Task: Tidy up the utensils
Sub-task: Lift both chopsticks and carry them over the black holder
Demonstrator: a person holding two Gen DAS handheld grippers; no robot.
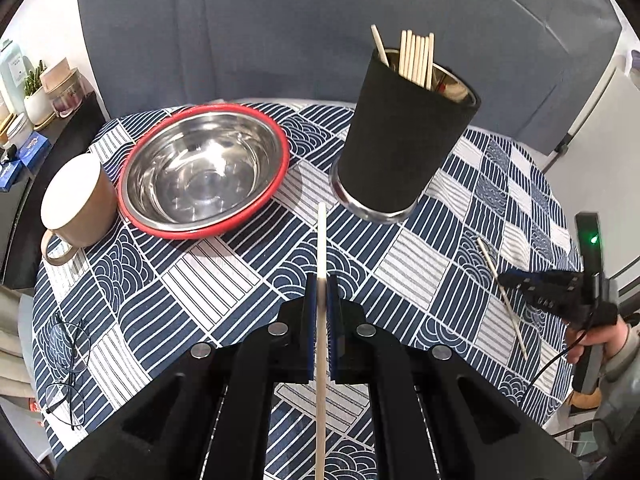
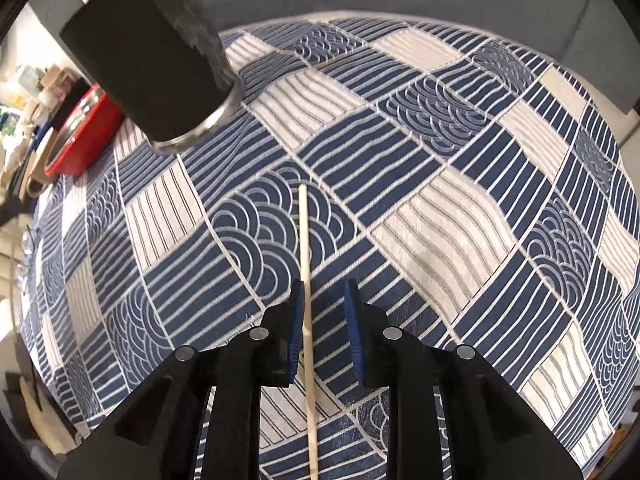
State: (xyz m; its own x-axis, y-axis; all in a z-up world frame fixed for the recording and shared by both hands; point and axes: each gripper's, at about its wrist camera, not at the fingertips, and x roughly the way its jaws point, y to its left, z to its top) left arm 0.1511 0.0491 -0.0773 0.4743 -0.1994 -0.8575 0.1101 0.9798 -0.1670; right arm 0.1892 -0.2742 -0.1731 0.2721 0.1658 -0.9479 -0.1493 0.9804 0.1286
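My left gripper (image 1: 321,280) is shut on a pale wooden chopstick (image 1: 321,240) and holds it above the table, pointing toward a black holder cup (image 1: 404,140) that has several chopsticks (image 1: 416,58) standing in it. My right gripper (image 2: 323,288) is open and low over the cloth. A second chopstick (image 2: 305,240) lies on the table between its fingers, close to the left pad (image 2: 297,304). That chopstick (image 1: 505,296) and the right gripper (image 1: 504,279) also show at the right of the left wrist view. The holder cup (image 2: 148,60) stands at the upper left of the right wrist view.
A steel bowl (image 1: 204,168) in a red basin (image 1: 276,184) and a tan mug (image 1: 76,200) stand at the left. Eyeglasses (image 1: 68,372) lie near the table's left edge. The round table has a blue-and-white patterned cloth (image 2: 440,208). A grey backdrop (image 1: 280,32) stands behind.
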